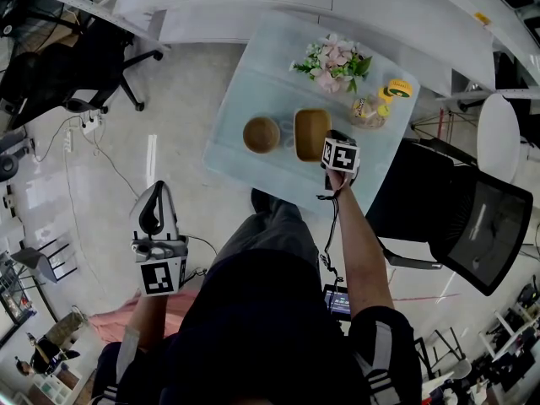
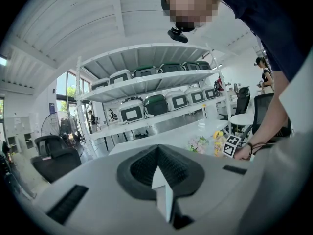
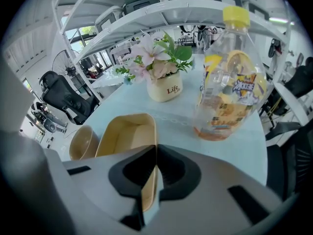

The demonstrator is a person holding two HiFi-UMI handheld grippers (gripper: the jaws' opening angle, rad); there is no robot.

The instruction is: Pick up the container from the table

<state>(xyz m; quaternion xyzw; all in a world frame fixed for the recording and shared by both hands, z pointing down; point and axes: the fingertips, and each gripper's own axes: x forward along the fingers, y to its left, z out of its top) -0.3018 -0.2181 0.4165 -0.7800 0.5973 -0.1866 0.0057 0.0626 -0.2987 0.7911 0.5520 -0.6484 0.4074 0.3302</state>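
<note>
Left gripper [image 2: 157, 173] near level, fingers together, right gripper [image 3: 155, 153] tilted down on outstretched arm, fingers clamped on container [image 3: 124, 133] wall

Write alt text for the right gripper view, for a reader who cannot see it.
The right gripper is shut on the side wall of a tan rectangular container on a pale table. Left of the container stands a round tan bowl; behind are potted flowers and a clear bottle with a yellow cap.

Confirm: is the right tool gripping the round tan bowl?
No, the right tool is shut on the wall of the tan rectangular container; the round tan bowl sits untouched to its left.
</note>
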